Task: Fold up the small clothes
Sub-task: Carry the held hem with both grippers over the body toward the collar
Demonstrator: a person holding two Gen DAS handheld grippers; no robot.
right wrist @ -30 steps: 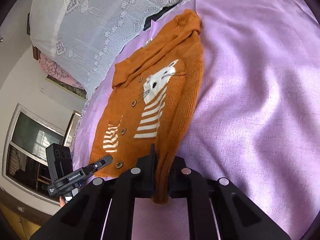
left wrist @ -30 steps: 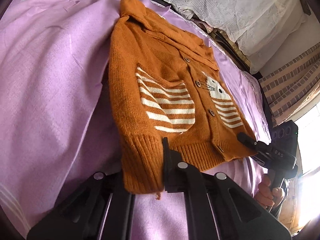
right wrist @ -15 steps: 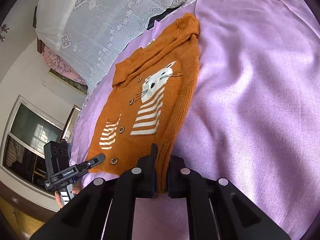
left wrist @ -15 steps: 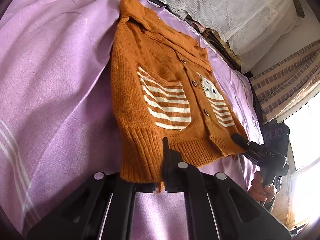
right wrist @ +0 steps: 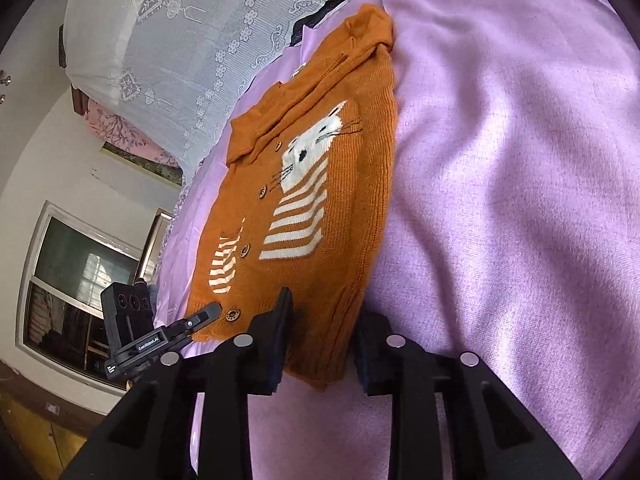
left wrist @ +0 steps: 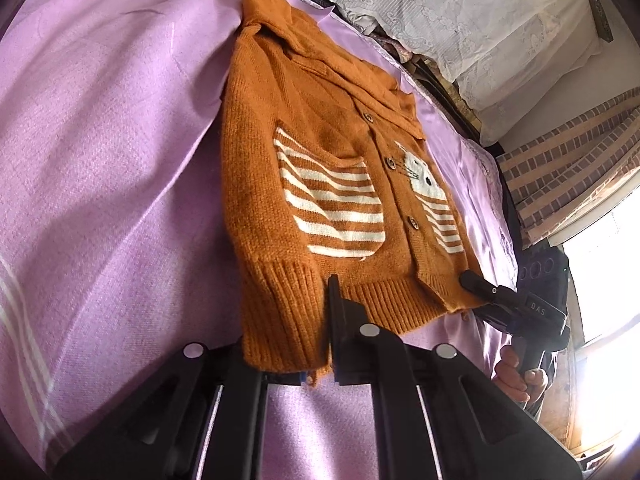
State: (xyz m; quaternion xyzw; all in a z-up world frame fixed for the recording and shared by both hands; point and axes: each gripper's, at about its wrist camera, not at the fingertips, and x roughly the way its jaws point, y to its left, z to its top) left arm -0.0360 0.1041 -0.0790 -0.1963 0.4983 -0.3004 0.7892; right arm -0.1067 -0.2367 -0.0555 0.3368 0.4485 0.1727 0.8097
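The right gripper (left wrist: pixel 476 288) carried the letters "DAS"; the left gripper (right wrist: pixel 208 312) read "GenRobot.AI". Ahead of both, an orange knit cardigan (left wrist: pixel 320 184) with a white cat, cream stripes and brown buttons lay spread on the purple bedsheet (left wrist: pixel 100 160). The left gripper was clamped on its ribbed cuff (left wrist: pixel 284 316). The right gripper's fingers (right wrist: pixel 280 332) stood apart, astride the hem.

Place: we were in a home bedroom.
Signs: we saw a purple bedsheet (right wrist: pixel 520 160), lace-covered pillows (right wrist: pixel 180 40), and a window (right wrist: pixel 72 280).
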